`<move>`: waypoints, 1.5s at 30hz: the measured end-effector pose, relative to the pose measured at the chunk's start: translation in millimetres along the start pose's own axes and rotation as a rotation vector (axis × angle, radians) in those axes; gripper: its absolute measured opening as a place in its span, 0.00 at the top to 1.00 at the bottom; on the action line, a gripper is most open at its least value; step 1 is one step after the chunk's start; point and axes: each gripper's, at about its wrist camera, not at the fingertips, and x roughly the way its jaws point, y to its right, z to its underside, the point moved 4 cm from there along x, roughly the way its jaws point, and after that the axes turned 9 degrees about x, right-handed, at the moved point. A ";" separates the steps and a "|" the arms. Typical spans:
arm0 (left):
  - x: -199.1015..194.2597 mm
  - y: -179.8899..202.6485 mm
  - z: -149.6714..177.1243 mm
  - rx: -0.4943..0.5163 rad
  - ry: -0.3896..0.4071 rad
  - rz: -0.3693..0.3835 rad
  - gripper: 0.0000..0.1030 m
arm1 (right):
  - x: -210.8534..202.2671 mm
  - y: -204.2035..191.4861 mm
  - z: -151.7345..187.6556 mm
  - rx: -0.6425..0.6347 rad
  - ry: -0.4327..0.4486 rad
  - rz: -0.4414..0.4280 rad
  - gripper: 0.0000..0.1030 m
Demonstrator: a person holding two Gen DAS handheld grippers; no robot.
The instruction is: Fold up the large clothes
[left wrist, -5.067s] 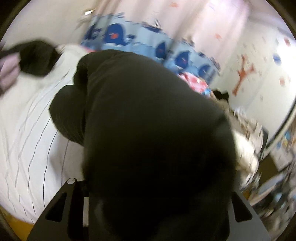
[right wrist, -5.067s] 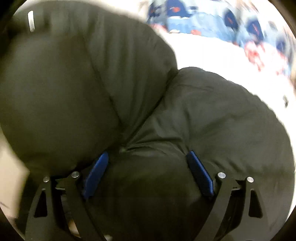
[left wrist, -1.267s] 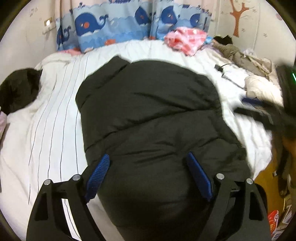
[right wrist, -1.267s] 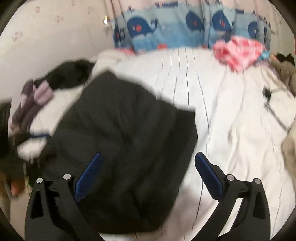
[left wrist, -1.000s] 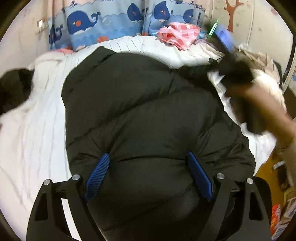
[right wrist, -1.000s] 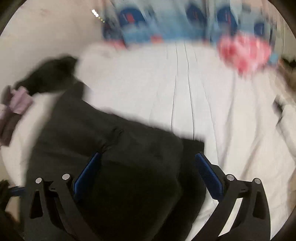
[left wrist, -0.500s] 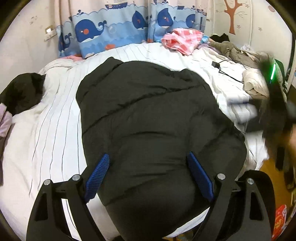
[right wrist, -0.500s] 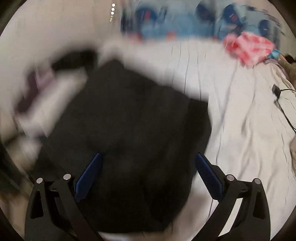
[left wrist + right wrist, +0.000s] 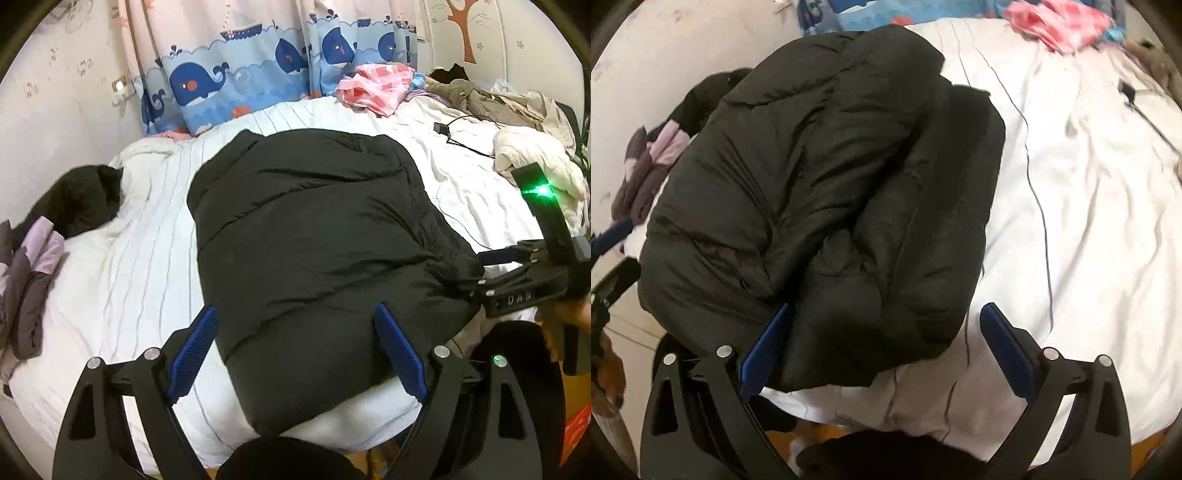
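Observation:
A black puffer jacket lies folded on the white striped bed, its near end at the front edge. My left gripper is open and empty, held just above the jacket's near end. My right gripper is open and empty over the jacket's near right corner. In the left wrist view the right gripper shows at the jacket's right edge. In the right wrist view a blue finger of the left gripper shows at the far left.
A dark and lilac clothes heap lies at the bed's left side. A pink checked garment lies by the whale curtain. A charger cable and a pale clothes pile lie on the right.
Both grippers have let go of the jacket, which now lies flat on the bed. My right gripper has moved in low over the jacket's near right corner.

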 end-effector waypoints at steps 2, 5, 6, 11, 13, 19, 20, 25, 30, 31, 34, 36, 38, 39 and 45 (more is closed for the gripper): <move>-6.6 -0.7 2.0 0.009 0.014 -0.013 0.19 | -17.3 -0.5 -1.1 0.005 0.061 -0.017 0.06; -10.3 -3.3 3.7 0.016 0.023 -0.029 0.19 | -38.3 -12.6 -7.6 -0.007 0.135 -0.022 0.06; -11.1 -4.6 4.7 0.015 0.024 -0.036 0.19 | -43.4 -16.2 -10.3 -0.015 0.146 -0.025 0.06; -10.8 -11.5 10.1 -0.015 0.027 -0.041 0.15 | -7.6 -40.5 9.0 -0.107 0.012 0.058 0.06; -7.4 -15.7 13.7 -0.033 0.016 -0.042 0.15 | 4.2 -38.4 14.8 -0.080 -0.029 0.047 0.06; -13.3 -26.0 24.4 -0.064 0.010 -0.061 0.15 | -29.3 -37.8 21.2 -0.052 0.050 0.016 0.06; -14.2 -27.0 24.9 -0.068 0.010 -0.063 0.15 | -37.5 -39.4 23.5 -0.058 0.068 0.013 0.06; -13.9 -39.3 24.6 -0.130 0.010 -0.003 0.14 | -72.9 -38.5 1.4 -0.032 0.159 -0.052 0.06; 14.4 -110.7 9.5 -0.402 0.013 0.198 0.10 | -86.5 -34.0 -84.3 0.007 0.255 -0.039 0.06; 27.1 -122.4 6.4 -0.437 0.003 0.204 0.10 | -79.5 -34.8 -100.5 0.002 0.252 -0.013 0.06; 84.9 -156.2 2.0 -0.568 -0.065 0.281 0.10 | -39.4 -30.9 -145.4 0.008 0.209 0.080 0.06; 120.4 -166.1 2.9 -0.637 -0.115 0.334 0.10 | -6.8 -18.0 -159.7 0.042 0.160 0.117 0.06; 149.3 -163.8 2.8 -0.657 -0.149 0.407 0.09 | 29.4 1.9 -164.8 0.128 0.095 0.100 0.06; 164.1 -159.6 3.7 -0.678 -0.162 0.461 0.07 | 42.1 8.2 -163.5 0.166 0.069 0.078 0.06; 190.4 -132.5 -5.0 -0.633 -0.172 0.561 0.09 | 70.1 35.5 -145.7 0.340 0.043 -0.070 0.06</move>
